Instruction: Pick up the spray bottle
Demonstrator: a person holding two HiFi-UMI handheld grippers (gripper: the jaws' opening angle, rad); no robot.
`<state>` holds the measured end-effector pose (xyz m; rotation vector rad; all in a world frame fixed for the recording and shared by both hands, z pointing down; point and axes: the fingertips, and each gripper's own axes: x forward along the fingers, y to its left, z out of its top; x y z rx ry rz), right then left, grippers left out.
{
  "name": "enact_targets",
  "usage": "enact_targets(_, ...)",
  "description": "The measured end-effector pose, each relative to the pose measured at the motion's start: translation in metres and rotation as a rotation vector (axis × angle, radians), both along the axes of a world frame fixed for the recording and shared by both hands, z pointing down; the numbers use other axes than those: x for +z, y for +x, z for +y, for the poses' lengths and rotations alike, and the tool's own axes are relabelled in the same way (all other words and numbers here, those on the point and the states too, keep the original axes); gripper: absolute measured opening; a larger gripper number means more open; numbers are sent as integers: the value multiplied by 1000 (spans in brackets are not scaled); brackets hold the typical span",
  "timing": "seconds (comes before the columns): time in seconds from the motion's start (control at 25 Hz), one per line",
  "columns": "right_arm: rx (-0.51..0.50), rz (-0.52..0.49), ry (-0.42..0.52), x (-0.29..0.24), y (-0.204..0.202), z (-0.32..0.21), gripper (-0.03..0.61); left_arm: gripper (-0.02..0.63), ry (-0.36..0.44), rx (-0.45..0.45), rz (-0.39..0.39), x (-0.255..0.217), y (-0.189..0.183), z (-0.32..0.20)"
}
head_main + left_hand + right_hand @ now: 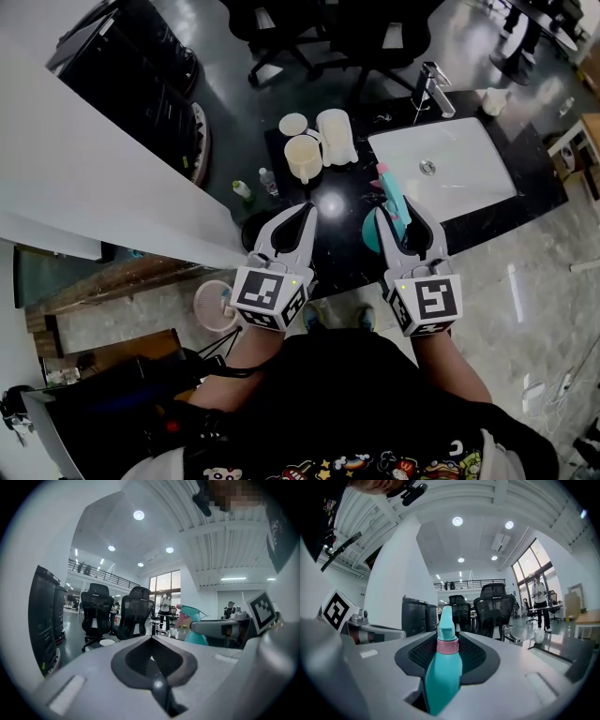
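A teal spray bottle (395,202) with a pink collar is clamped between the jaws of my right gripper (405,217), lifted over the black counter (328,202). In the right gripper view the spray bottle (443,667) fills the gap of the right gripper (446,639), with its head pointing away from the camera. My left gripper (298,214) hangs beside it on the left, shut with nothing in it. In the left gripper view the left gripper (151,638) has its tips together, and the spray bottle (192,620) shows off to the right.
A white sink basin (441,173) with a chrome faucet (431,89) lies at the right of the counter. Cream jugs (303,157) and two small bottles (242,189) stand at its back left. Black office chairs (281,28) stand beyond. A white partition (94,178) borders the left.
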<state>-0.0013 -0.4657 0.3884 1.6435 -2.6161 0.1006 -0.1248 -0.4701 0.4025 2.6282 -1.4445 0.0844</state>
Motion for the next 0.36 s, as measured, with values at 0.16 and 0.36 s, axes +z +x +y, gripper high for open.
enact_targets(0.16, 10, 2, 4, 1, 1, -3, 166, 0, -5, 11, -4, 0, 1, -3)
enact_targets(0.36, 27, -5, -4, 3, 4, -3, 166, 0, 3, 28, 3, -2, 3, -4)
